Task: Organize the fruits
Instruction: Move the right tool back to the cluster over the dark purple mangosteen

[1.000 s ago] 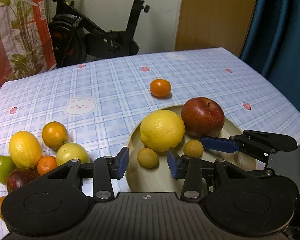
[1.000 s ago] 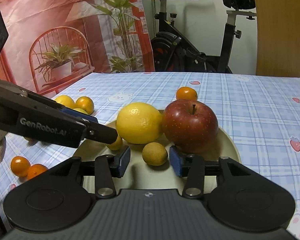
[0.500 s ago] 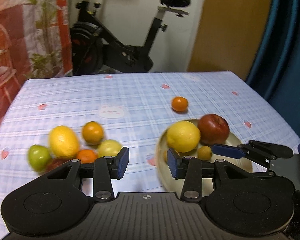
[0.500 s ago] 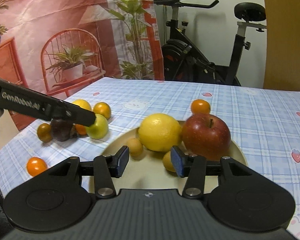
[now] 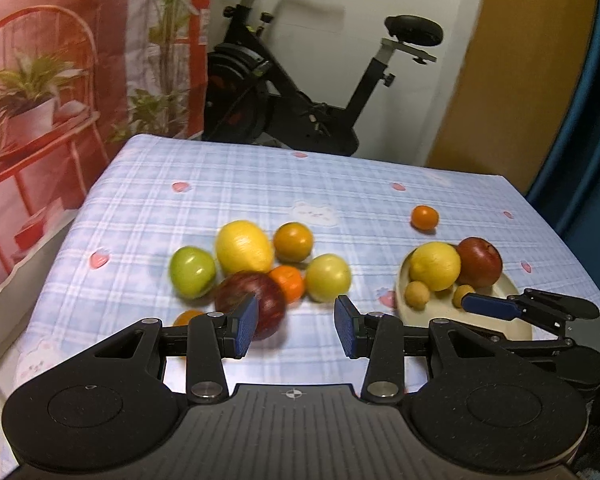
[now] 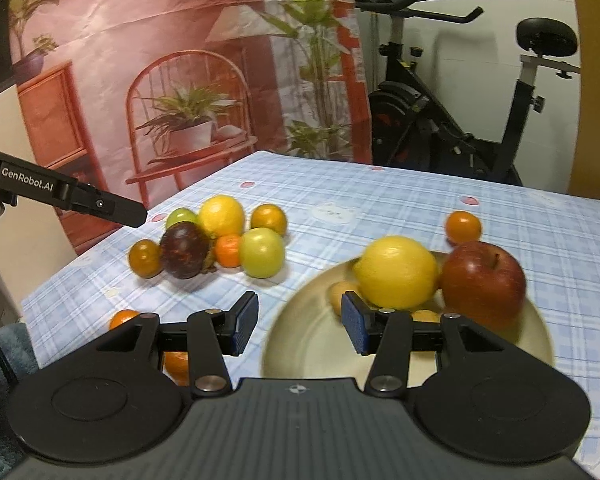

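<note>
A cream plate (image 5: 512, 292) (image 6: 300, 344) holds a lemon (image 6: 396, 272), a red apple (image 6: 484, 280) and two small tan fruits (image 5: 416, 295). A loose pile lies left of it: green apple (image 5: 191, 272), lemon (image 5: 242, 246), orange (image 5: 293, 241), yellow-green fruit (image 5: 327, 277), small orange (image 5: 288, 282) and dark purple fruit (image 5: 256, 300) (image 6: 185, 255). A lone orange (image 5: 425, 217) sits behind the plate. My left gripper (image 5: 296, 326) is open and empty above the near side of the pile. My right gripper (image 6: 298, 324) is open and empty at the plate's left rim.
The table has a blue checked cloth (image 5: 300, 192). Small oranges (image 6: 124, 318) lie near its front left corner. An exercise bike (image 5: 300, 100) stands behind the table, a printed backdrop (image 6: 140, 80) to the left and a blue curtain (image 5: 588, 120) to the right.
My left gripper has pulled back from the plate and swung left over the loose pile. My right gripper has drawn back and turned left, so the plate sits to the right. Both stay open.
</note>
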{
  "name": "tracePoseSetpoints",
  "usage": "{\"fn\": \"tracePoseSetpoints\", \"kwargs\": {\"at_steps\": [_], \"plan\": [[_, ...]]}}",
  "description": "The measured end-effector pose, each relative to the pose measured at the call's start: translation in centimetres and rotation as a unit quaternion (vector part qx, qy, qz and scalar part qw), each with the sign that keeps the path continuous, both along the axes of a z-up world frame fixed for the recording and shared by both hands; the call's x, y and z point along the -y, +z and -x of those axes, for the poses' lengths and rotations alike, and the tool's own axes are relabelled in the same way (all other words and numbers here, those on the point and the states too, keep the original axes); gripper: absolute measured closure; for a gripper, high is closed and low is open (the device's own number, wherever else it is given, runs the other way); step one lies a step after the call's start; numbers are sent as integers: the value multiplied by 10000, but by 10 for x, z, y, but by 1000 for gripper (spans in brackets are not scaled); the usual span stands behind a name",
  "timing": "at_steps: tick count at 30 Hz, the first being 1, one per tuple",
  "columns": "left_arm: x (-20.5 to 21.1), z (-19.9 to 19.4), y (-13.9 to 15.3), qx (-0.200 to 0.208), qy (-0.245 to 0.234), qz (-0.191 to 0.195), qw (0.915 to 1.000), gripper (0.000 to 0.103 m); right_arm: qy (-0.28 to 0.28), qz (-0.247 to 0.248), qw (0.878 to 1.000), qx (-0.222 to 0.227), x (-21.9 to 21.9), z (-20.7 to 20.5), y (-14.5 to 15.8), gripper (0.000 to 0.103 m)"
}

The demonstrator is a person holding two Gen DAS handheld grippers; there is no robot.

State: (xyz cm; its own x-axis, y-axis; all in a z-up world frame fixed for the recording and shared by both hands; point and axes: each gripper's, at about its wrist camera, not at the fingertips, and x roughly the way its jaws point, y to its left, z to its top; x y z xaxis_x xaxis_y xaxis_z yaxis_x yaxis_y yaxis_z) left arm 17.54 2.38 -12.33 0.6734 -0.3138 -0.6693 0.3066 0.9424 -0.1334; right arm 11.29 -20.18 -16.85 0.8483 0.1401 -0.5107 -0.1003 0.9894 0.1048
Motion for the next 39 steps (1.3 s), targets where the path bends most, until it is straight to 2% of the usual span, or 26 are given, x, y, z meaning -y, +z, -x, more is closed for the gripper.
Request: {"fn": "tracePoseSetpoints", "kwargs": {"at_steps": [14, 21, 28, 33, 39], "plan": [[-30, -3, -6, 44, 191, 142, 9997, 59, 218, -19, 9996, -161, -19, -10, 2, 54], [-41, -31, -6, 67, 300, 188, 9994, 59, 355, -12, 9990, -253, -30, -32, 8, 54], [-44, -75, -26, -327, 339, 495, 9977, 60, 586, 197, 9974, -371, -50, -52, 7, 54], [-51, -87, -44, -748, 367, 1150, 9899, 59, 596, 266, 9967, -489, -50, -57, 1, 54], [-46, -88, -55, -914, 341, 1272, 9871, 59, 504, 193, 9968, -595, -46, -61, -3, 54]]}}
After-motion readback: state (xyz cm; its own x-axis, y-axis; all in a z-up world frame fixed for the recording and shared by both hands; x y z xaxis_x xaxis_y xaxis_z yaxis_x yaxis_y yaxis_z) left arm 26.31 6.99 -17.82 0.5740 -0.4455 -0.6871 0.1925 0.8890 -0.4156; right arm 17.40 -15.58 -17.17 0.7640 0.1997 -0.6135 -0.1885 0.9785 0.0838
